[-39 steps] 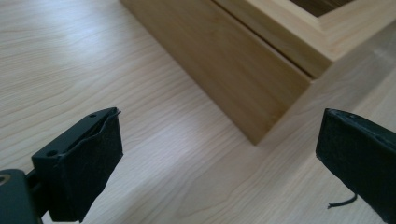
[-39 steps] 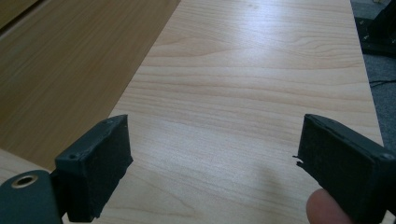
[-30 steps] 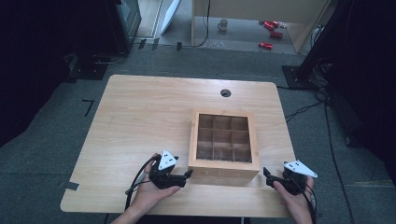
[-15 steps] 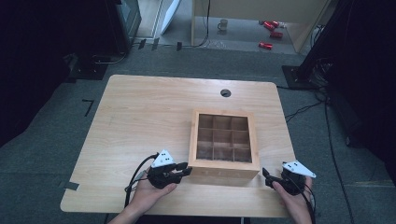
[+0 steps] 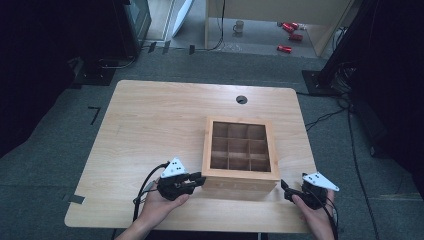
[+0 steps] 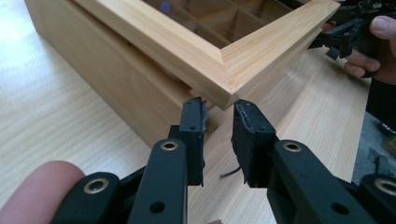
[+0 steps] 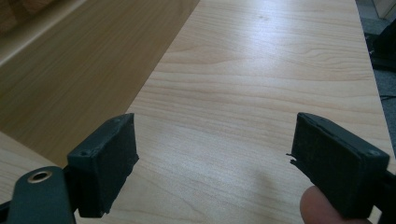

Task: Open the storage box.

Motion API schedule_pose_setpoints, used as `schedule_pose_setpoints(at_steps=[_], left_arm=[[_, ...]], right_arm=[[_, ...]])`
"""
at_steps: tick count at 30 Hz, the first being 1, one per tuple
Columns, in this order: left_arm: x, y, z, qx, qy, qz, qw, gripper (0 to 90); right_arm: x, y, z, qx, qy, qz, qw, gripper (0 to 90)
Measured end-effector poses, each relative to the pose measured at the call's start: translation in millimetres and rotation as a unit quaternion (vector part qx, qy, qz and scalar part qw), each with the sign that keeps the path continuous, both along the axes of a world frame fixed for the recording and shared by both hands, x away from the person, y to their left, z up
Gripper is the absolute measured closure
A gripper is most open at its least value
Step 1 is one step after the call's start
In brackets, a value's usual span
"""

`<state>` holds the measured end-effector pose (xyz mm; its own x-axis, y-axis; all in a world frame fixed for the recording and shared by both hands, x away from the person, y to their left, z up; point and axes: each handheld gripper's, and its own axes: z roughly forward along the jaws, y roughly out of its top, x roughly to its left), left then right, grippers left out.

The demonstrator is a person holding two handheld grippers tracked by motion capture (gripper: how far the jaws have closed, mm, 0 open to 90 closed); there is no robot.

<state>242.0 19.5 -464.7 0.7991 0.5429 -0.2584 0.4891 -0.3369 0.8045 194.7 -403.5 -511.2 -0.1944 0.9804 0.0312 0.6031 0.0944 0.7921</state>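
Light wooden table [image 5: 150, 125] on grey carpet, red cans [image 5: 290, 35] and a mug [image 5: 239, 26] on the floor beyond. Toward the near right of the table, a square wooden nine-compartment box [image 5: 240, 150], sides squared to the table edges, no long axis, opening facing up. At its near left corner, left gripper [image 5: 195, 179], jaws just closed to a narrow gap, tips under the lid corner, nothing visibly clamped. Right gripper [image 5: 286, 190] near the right corner, jaws wide apart, empty.

Cut off at the top edge of the left gripper view: the far part of the wooden box [image 6: 196, 42]. Blurred at the right gripper view's top left corner: the box side. Too small to identify: red items [image 5: 292, 35] on the floor.
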Motion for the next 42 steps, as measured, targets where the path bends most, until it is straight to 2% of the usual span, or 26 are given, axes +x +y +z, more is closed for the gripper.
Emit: schedule_pose_setpoints(at_steps=[7, 13, 18, 22, 26, 32, 35, 39, 42], left_arm=[[3.4, -0.8, 9.6, 0.001, -0.002, 0.014, 0.9999, 74.7], [5.4, 0.4, 11.1, 0.004, -0.003, 0.019, 0.9998, 74.7], [4.5, 0.2, 13.6, 0.005, -0.008, 0.018, 0.9998, 74.2], [4.8, 0.7, 16.0, 0.004, -0.010, 0.017, 0.9998, 73.4], [5.1, 0.4, 15.0, 0.005, -0.008, 0.016, 0.9998, 73.0], [5.8, 0.8, 15.9, 0.001, -0.008, 0.015, 0.9999, 72.9], [6.1, 1.2, 16.5, -0.003, -0.006, 0.015, 0.9999, 72.7], [6.6, 2.0, 18.3, -0.009, -0.004, 0.016, 0.9998, 71.7], [8.7, 3.7, 18.5, -0.014, 0.005, 0.014, 0.9998, 69.6]], right_arm=[[-2.0, 0.0, 3.0, 0.003, -0.010, 0.005, 0.9999, 13.9], [-7.6, 4.8, 17.4, 0.017, -0.047, 0.030, 0.9983, 14.0], [-14.3, 16.4, 32.2, 0.020, -0.083, 0.068, 0.9940, 13.9], [-17.7, 27.5, 37.8, 0.015, -0.097, 0.092, 0.9909, 13.9], [-19.4, 35.9, 42.7, 0.012, -0.114, 0.101, 0.9882, 14.5], [-19.4, 45.0, 42.2, -0.017, -0.139, 0.109, 0.9841, 21.2], [-18.6, 48.3, 41.3, -0.023, -0.146, 0.110, 0.9829, 24.0], [-19.9, 52.8, 40.4, -0.041, -0.172, 0.115, 0.9775, 29.3], [-20.2, 55.9, 38.8, -0.047, -0.182, 0.125, 0.9744, 32.8]])
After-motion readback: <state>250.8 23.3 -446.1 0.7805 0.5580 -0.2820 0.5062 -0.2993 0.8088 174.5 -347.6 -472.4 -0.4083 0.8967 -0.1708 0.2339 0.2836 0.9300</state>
